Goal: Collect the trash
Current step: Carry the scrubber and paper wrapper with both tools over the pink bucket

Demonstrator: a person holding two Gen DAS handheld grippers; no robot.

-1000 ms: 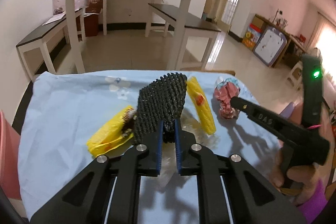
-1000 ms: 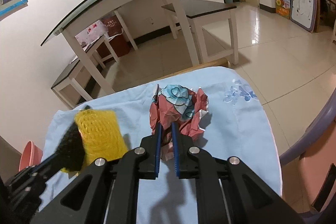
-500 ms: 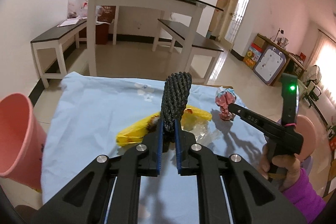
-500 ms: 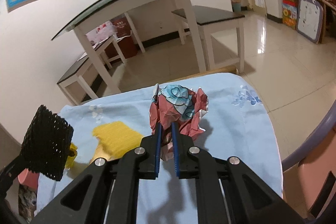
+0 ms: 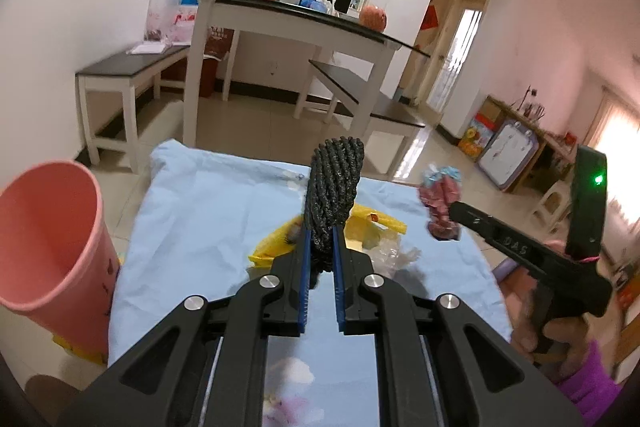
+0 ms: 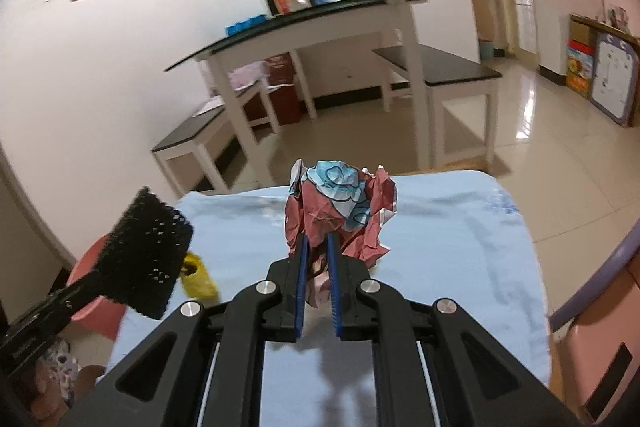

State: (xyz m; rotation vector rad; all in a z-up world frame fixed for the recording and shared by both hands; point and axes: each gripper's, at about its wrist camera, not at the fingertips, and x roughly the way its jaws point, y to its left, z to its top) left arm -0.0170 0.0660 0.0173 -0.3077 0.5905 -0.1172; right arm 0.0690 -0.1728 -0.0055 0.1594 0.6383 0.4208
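Left gripper (image 5: pixel 320 247) fingers clench a black foam net (image 5: pixel 334 183); right gripper (image 6: pixel 316 255) fingers clench a crumpled red wrapper (image 6: pixel 340 203), both above the desk (image 5: pixel 208 211)

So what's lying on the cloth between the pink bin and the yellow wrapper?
Nothing: in the left wrist view, only bare blue cloth separates the pink bin from the yellow wrapper.

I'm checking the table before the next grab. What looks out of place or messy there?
Loose trash lies on the blue cloth: a yellow wrapper lying flat and crumpled clear plastic beside it. The black foam net and crumpled red paper are already gripped and lifted clear.
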